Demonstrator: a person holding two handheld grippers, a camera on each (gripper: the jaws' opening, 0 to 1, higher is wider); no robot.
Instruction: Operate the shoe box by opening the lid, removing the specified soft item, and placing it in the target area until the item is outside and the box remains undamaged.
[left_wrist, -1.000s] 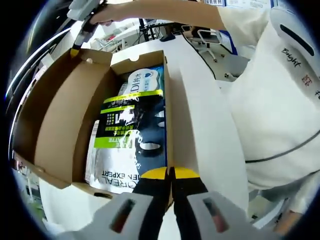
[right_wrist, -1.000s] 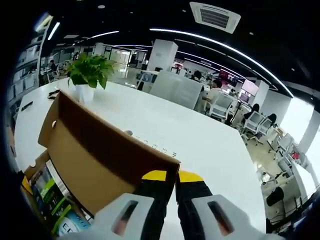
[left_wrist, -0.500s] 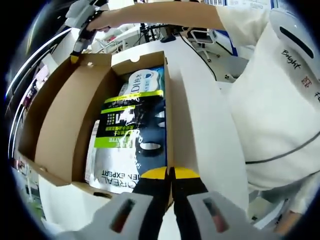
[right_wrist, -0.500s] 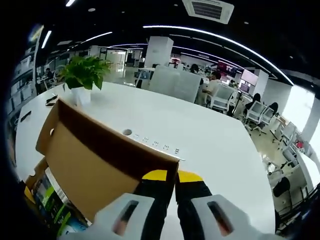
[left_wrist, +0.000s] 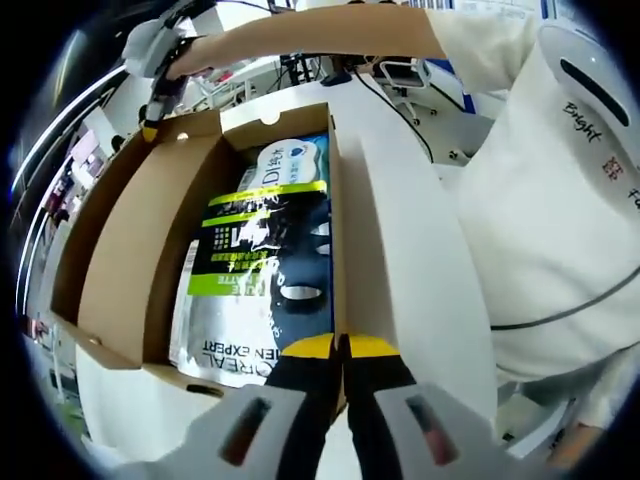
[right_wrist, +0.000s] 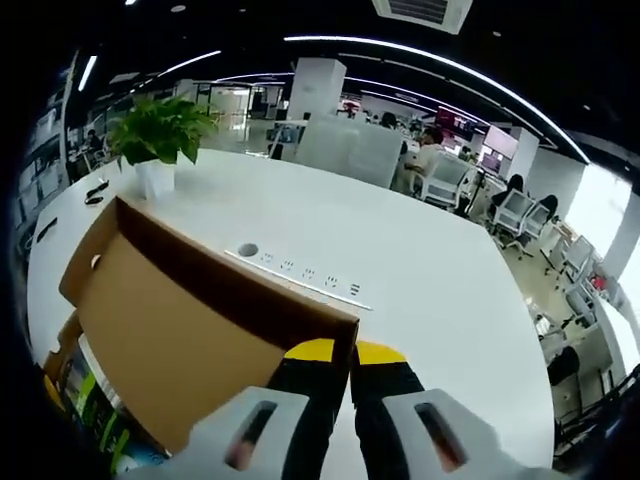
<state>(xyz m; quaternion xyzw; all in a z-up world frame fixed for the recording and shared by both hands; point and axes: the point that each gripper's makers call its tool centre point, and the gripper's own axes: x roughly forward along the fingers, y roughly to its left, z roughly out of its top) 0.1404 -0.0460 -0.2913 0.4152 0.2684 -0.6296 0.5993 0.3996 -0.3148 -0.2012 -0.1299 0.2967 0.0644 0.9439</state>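
An open cardboard shoe box (left_wrist: 335, 200) lies on the white table. Inside it rests a soft pack (left_wrist: 265, 260) printed in dark blue, green and white. My left gripper (left_wrist: 342, 347) is shut on the box's near wall at its right corner. The brown lid (left_wrist: 110, 250) stands swung open to the left. My right gripper (right_wrist: 348, 351) is shut on the lid's edge (right_wrist: 240, 275), and it shows in the left gripper view as a yellow tip (left_wrist: 150, 131) at the lid's far corner, held by a person's hand. The pack's edge (right_wrist: 95, 425) peeks under the lid.
The person's white-sleeved arm (left_wrist: 330, 25) reaches over the box, and their body (left_wrist: 560, 230) stands to the right. A potted plant (right_wrist: 160, 135) and a power strip (right_wrist: 300, 275) sit on the white table (right_wrist: 400, 260). Office chairs and desks lie beyond.
The right gripper has swung the lid further back and down, opening it wider. The left gripper stays shut on the box wall, and the pack has not moved.
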